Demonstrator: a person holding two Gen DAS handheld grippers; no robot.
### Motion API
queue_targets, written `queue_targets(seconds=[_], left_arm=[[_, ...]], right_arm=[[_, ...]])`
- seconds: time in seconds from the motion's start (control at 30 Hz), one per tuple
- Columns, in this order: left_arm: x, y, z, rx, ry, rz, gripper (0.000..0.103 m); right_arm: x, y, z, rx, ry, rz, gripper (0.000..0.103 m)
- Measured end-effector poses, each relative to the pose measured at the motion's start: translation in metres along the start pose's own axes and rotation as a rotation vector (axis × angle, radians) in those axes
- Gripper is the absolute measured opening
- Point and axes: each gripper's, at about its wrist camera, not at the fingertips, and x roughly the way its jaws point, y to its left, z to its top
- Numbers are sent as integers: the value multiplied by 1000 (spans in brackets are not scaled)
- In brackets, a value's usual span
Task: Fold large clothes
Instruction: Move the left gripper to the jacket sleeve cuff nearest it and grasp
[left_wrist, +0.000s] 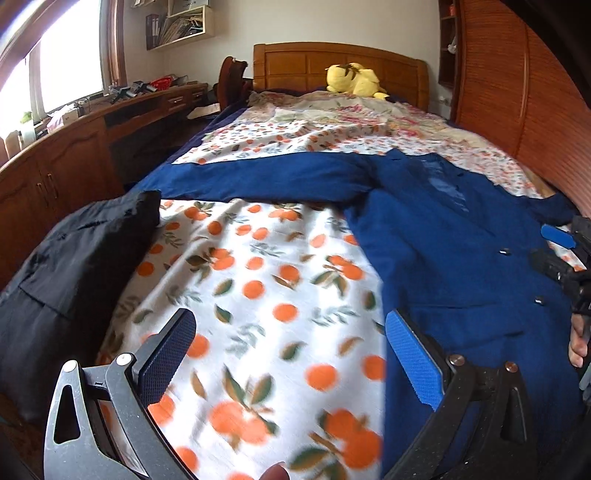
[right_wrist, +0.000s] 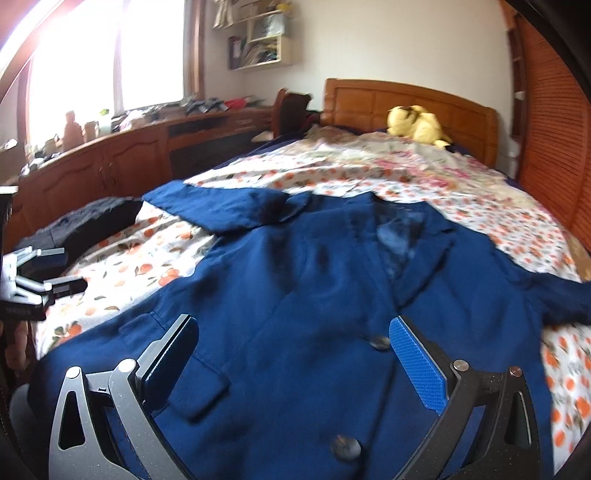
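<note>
yellow plush toy (left_wrist: 354, 79), wooden headboard (right_wrist: 406, 103), wall shelf (right_wrist: 264, 40)

One blue jacket (right_wrist: 314, 295) lies on the one bed (right_wrist: 461, 199), with two dark buttons (right_wrist: 378, 341) showing down its front. Left of the jacket sits one folded black garment (left_wrist: 74, 266), and beyond it, at the headboard, one yellow plush toy (right_wrist: 417, 125).

The right tongs (right_wrist: 291, 360) hover spread wide above the blue jacket (right_wrist: 314, 280) on the bed (right_wrist: 498, 206).
</note>
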Motion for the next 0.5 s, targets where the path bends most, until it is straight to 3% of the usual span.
queue_targets(seconds=[0.2, 0.5], left_arm=[[30, 21, 17, -46, 35, -5, 103], [93, 46, 61, -153, 79, -50, 101]], right_arm=[[20, -10, -23, 26, 77, 44, 103], [9, -10, -29, 20, 79, 27, 103]])
